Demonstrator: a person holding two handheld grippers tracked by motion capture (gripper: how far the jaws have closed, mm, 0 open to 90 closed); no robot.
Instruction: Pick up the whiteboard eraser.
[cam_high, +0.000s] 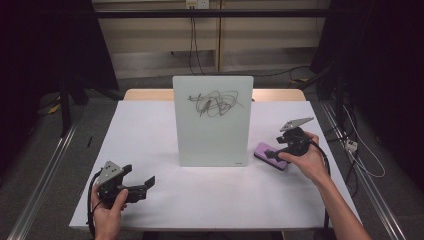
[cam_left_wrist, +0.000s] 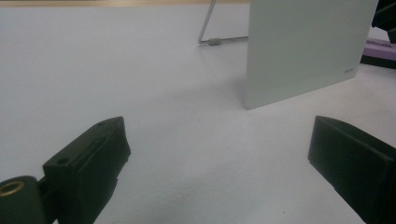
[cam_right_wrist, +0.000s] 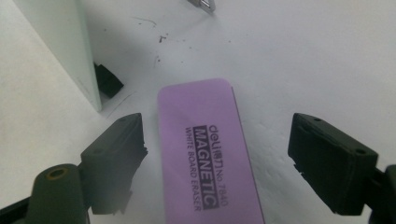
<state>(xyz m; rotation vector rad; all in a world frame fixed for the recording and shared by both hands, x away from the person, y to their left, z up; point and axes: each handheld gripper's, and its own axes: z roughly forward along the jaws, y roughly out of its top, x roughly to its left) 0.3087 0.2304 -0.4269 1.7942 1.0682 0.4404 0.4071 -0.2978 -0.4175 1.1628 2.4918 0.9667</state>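
Observation:
A small whiteboard (cam_high: 212, 120) stands upright mid-table with a dark scribble (cam_high: 215, 103) near its top. Just right of it a purple whiteboard eraser (cam_high: 270, 155) lies flat on the table. My right gripper (cam_high: 272, 153) is lowered over the eraser (cam_right_wrist: 212, 154), which lies lengthwise between the jaws; gaps show on both sides, so the pads do not press on it. My left gripper (cam_high: 145, 186) rests near the front left corner, held by a hand, open with nothing between its fingers (cam_left_wrist: 88, 163). The whiteboard's lower corner (cam_left_wrist: 303, 51) appears ahead of the left gripper.
The white table top (cam_high: 150, 135) spreads wide around the board. A wire stand (cam_left_wrist: 212, 35) props the whiteboard from behind. Metal rails (cam_high: 45, 170) and cables (cam_high: 360, 155) run along the floor on both sides.

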